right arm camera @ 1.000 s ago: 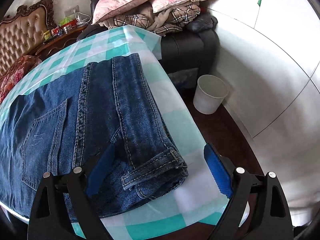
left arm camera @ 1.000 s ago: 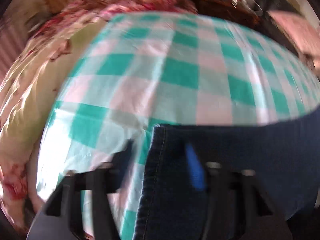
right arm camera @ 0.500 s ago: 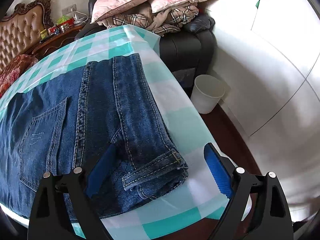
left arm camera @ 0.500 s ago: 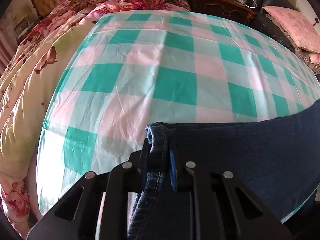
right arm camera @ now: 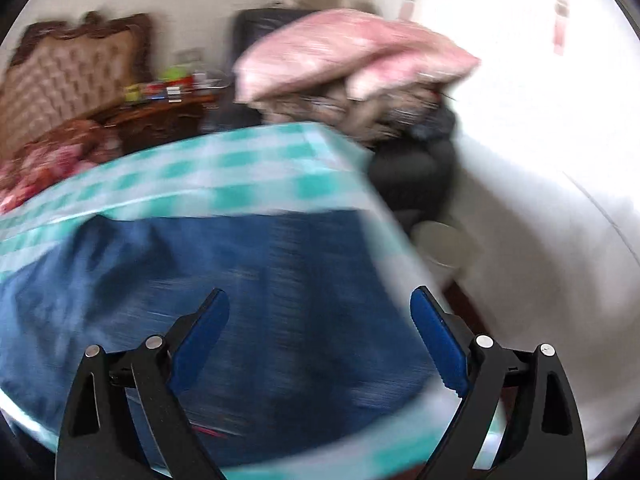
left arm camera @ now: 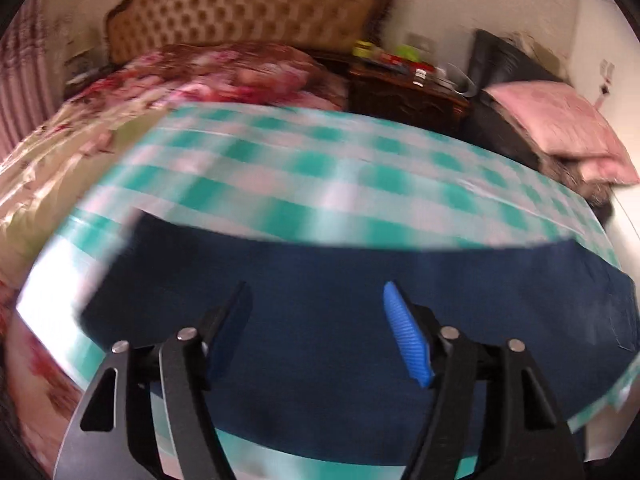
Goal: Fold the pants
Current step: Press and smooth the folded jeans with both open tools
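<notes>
Though both views are smeared by motion, the pants (left arm camera: pixel 360 312) read clearly as a dark blue denim slab lying flat on the checked tablecloth (left arm camera: pixel 320 176), with their long axis running side to side, from about nine o'clock to three o'clock in the left wrist view. In the right wrist view the same denim (right arm camera: pixel 256 304) fills the lower half, its far edge straight across and its right end stopping near the table's three o'clock edge; which end is the waistband I cannot tell through the blur. At six o'clock in the left view, the left gripper (left arm camera: pixel 316 312) hovers over the denim with its fingers spread wide and nothing between them. At six o'clock in the right view, the right gripper (right arm camera: pixel 320 316) is likewise spread wide over the cloth, gripping nothing. Beyond the table, at twelve o'clock in the left view, stands a tufted headboard (left arm camera: pixel 248 12) with a floral bedspread (left arm camera: pixel 224 72) below it. A dark wooden nightstand (left arm camera: pixel 404 96) sits toward one o'clock, and pink pillows (left arm camera: pixel 560 124) lie at two o'clock. In the right view a pale bin (right arm camera: pixel 444 244) stands on the floor at three o'clock, beside the table.
</notes>
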